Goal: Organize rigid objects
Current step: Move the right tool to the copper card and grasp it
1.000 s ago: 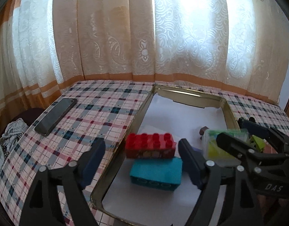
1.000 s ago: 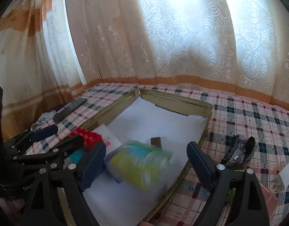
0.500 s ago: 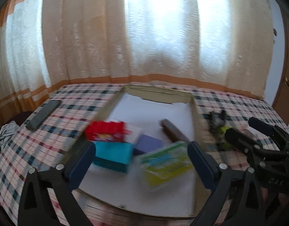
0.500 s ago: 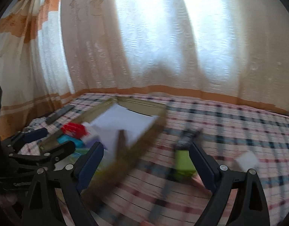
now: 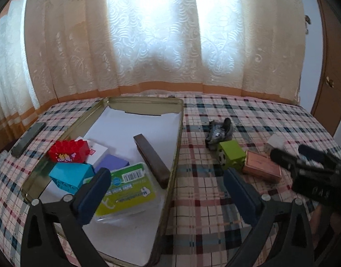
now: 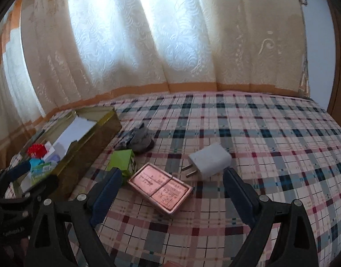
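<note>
A gold-rimmed tin tray (image 5: 178, 138) lined with white paper holds a red brick (image 5: 68, 151), a teal brick (image 5: 70, 176), a purple block (image 5: 115, 162), a green-and-white packet (image 5: 128, 189) and a brown bar (image 5: 151, 160). On the checked cloth to its right lie a green cube (image 5: 231, 156), a copper-pink box (image 5: 262, 170) and a white plug adapter (image 5: 276, 143). My left gripper (image 5: 166, 182) is open and empty over the tray's right rim. My right gripper (image 6: 171, 184) is open, with the copper-pink box (image 6: 160, 189) lying on the cloth between its fingers, untouched.
A crumpled grey object (image 5: 219, 131) lies beside the tray's right wall. A dark phone (image 5: 28, 140) rests on the cloth at far left. Curtains hang close behind the table. The adapter (image 6: 210, 162) and green cube (image 6: 122, 162) flank the pink box.
Both grippers have swung right. The left one has opened wider and drawn away from the red brick. The right one has left the tray, where the packet now lies, and is over the pink box.
</note>
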